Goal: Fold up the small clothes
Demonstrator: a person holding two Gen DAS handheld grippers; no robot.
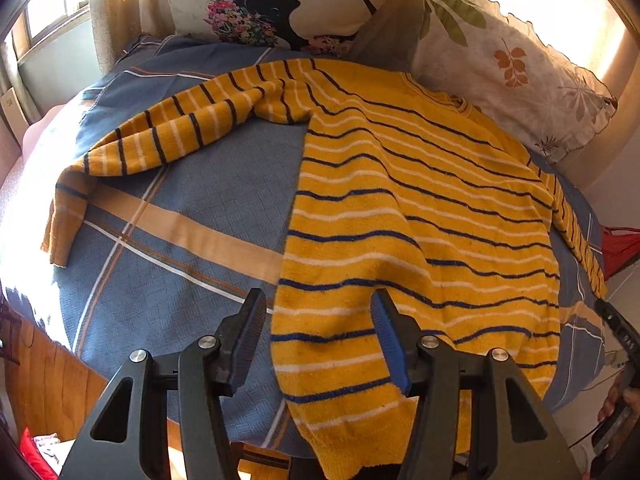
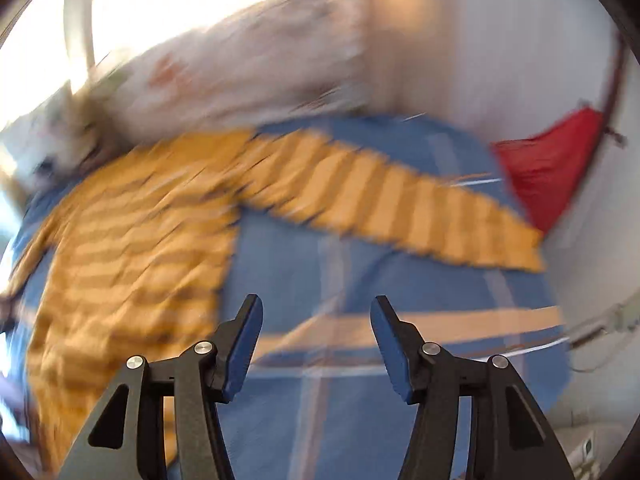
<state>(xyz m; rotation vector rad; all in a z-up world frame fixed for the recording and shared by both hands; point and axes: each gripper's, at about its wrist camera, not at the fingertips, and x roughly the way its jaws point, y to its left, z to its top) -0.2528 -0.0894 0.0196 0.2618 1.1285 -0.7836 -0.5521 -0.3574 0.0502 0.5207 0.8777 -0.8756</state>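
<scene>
Blue checked bedspread (image 1: 168, 280) with tan and white bands covers the bed, sunlight washing out its left edge. Two pillows lean at the top of the left wrist view: one with a black bird and flowers (image 1: 272, 8) in the middle, one with leaf prints and a frilly edge (image 1: 516, 72) at the upper right.

Spread flat across the bedspread is the yellow sweater (image 1: 420, 220) with navy and white stripes. Its body fills the centre and right of the left wrist view, the hem running down to the bottom edge. One sleeve (image 1: 160, 144) stretches out to the left, cuff bent down near the left edge.

My left gripper (image 1: 318, 308) sits at the bottom of that frame, jaws apart, straddling the left edge of the sweater body near the hem; the pads aren't pinching anything.

Right wrist view is badly smeared, so details are mush. My right gripper (image 2: 316, 308) has its jaws spread with only bare bedspread between them. The sweater body sits at the left there, the other sleeve (image 2: 400, 204) running toward the right, where something red (image 2: 552, 176) shows.
</scene>
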